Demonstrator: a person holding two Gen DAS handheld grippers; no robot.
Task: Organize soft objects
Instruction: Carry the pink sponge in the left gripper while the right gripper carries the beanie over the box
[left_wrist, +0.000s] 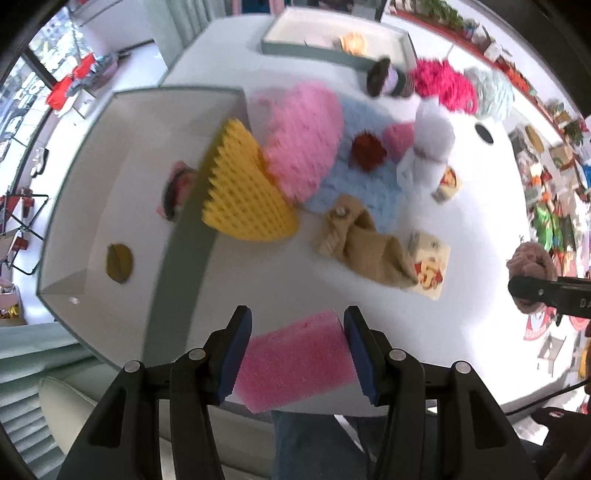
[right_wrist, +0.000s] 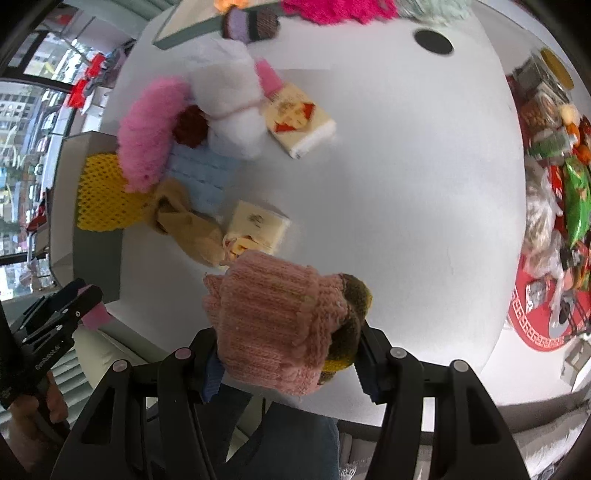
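Your left hand-held gripper (left_wrist: 297, 354) points straight down over the table's near edge, w/ jaws part closed & both blue pads (left_wrist: 236, 354) pressed on a pink foam block (left_wrist: 295, 365), gripped at its two ends. Your right hand-held gripper (right_wrist: 291, 354) tilts steeply down, also near that edge, jaws part closed & clamped on a pink knitted piece (right_wrist: 273, 325) that bulges up betw. the fingers; left pad mostly hidden by it. In the right wrist view your left hand (right_wrist: 26, 421) shows at the lower left, wrapped round the other gripper's handle.
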